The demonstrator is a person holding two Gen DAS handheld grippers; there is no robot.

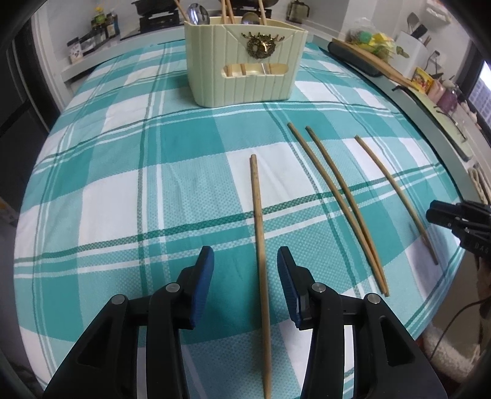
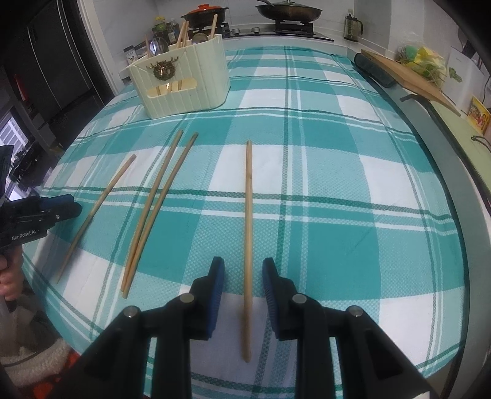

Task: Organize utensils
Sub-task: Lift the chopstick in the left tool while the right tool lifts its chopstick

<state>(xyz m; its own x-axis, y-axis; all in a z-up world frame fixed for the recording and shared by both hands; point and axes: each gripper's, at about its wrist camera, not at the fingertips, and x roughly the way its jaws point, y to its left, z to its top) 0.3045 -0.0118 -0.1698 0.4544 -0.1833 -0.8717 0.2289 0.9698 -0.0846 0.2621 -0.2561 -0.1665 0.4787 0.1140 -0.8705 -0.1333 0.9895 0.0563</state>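
Observation:
Wooden chopsticks lie on a teal plaid cloth [image 1: 122,172]. In the left wrist view one chopstick [image 1: 259,233] rests on the cloth between the blue pads of my left gripper [image 1: 245,261], which is open and not touching it. To its right lie a pair [image 1: 337,208] and a single one [image 1: 396,196] beside the right gripper [image 1: 432,211]. In the right wrist view that single chopstick [image 2: 248,230] lies untouched between the open right gripper [image 2: 243,261]. A cream utensil holder [image 1: 245,79], also in the right wrist view [image 2: 184,89], stands at the back with spoons and chopsticks in it.
A wooden board [image 2: 408,76] and a dark case [image 2: 374,70] lie along the table's right edge. Pans sit on a stove [image 2: 288,24] behind, with bottles [image 2: 165,27] to the left. A hand [image 2: 9,276] holds the left gripper [image 2: 70,208] off the near left edge.

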